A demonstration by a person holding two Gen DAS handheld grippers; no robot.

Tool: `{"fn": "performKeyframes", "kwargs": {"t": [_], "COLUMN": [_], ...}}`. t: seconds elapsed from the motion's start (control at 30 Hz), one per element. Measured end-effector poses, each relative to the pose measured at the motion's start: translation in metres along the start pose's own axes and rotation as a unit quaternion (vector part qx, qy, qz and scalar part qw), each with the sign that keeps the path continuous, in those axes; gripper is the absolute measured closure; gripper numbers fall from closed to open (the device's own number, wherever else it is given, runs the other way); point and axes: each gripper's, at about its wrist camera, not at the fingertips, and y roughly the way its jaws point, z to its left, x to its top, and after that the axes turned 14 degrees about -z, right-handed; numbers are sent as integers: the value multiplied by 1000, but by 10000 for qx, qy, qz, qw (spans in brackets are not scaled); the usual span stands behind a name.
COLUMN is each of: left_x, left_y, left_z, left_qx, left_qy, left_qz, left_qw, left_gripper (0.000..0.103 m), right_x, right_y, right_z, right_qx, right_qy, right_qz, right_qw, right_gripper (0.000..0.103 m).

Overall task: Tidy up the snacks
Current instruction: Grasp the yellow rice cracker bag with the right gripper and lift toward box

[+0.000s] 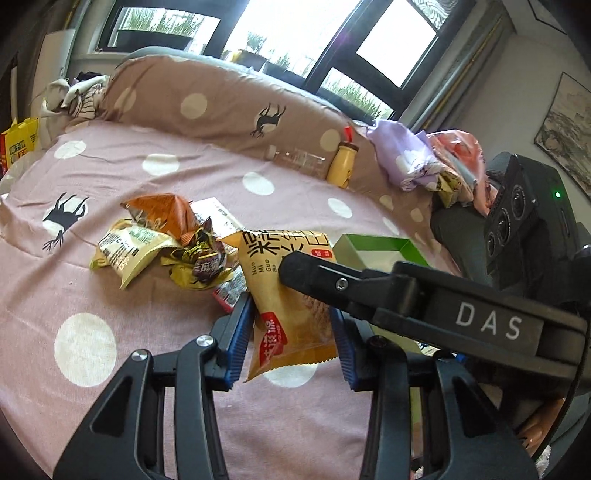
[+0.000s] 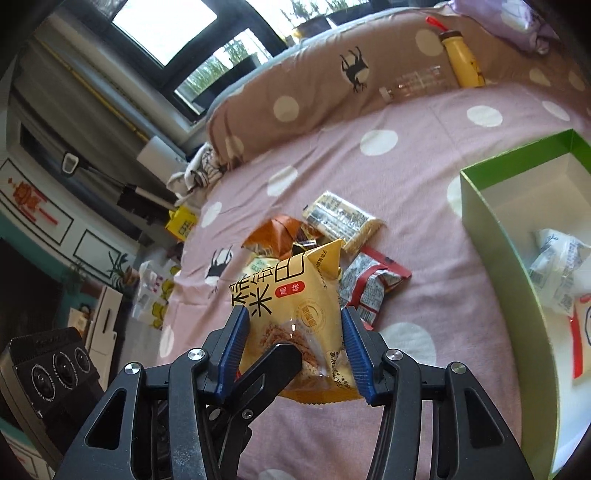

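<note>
Room: bedroom with dark-framed windows (image 1: pixel 295 33); I am working over a pink bedsheet with white polka dots and deer prints (image 1: pixel 92 280).
Left view, surface: that sheet runs back to a brown dotted pillow roll (image 1: pixel 221 107).
Left view, tool: my left gripper (image 1: pixel 291 332) is clenched on the yellow-orange puffed snack packet with black Chinese lettering (image 1: pixel 284 314); its blue ribbed pads (image 1: pixel 238 332) press the packet's lower sides.
Left view, other tool: one black finger of my right gripper (image 1: pixel 306 275) lies across the packet's face from the right.
Left view, packet: held upright, off the sheet, in front of the pile.
Left view, pile: loose heap of wrapped snacks (image 1: pixel 173 243) on the sheet, just behind the packet.
Left view, box: green-walled open cardboard box (image 1: pixel 376 245) to the right, partly hidden behind the right tool.
Left view, back: yellow bottle with a red cap (image 1: pixel 341 162) leaning on the pillow roll.
Right view, tool: right gripper (image 2: pixel 291 350) also clamped on the same packet (image 2: pixel 295 306), blue pads (image 2: pixel 354 347) against both sides.
Right view, other tool: a black finger of the left gripper (image 2: pixel 269 365) crosses the packet's lower front.
Right view, pile: heap (image 2: pixel 332 229) lies beyond the packet.
Right view, box: box (image 2: pixel 487 221) at right holds a white wrapped snack (image 2: pixel 561 266).
</note>
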Motion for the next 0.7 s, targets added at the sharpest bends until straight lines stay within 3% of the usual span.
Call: {"fn": "performKeyframes", "kwargs": {"t": [0.23, 0.5, 0.7], "left_x": [12, 22, 22], "left_y": [-11, 3, 25], "left_z": [-21, -64, -102], "left_qx": [-232, -573, -1031], "left_qy": [303, 812, 1212], "left_qz": [-278, -197, -33], "left_qw": [9989, 9949, 9873], "left_gripper": [63, 62, 61], "right_x": [9, 28, 39], "right_y": [-27, -57, -86], "right_z": [5, -20, -52], "right_qx": [43, -32, -220], "right_qy": [-56, 297, 590], "right_qz": [-446, -960, -1362], "right_qw": [9990, 9949, 9887], "right_gripper": [49, 49, 49]}}
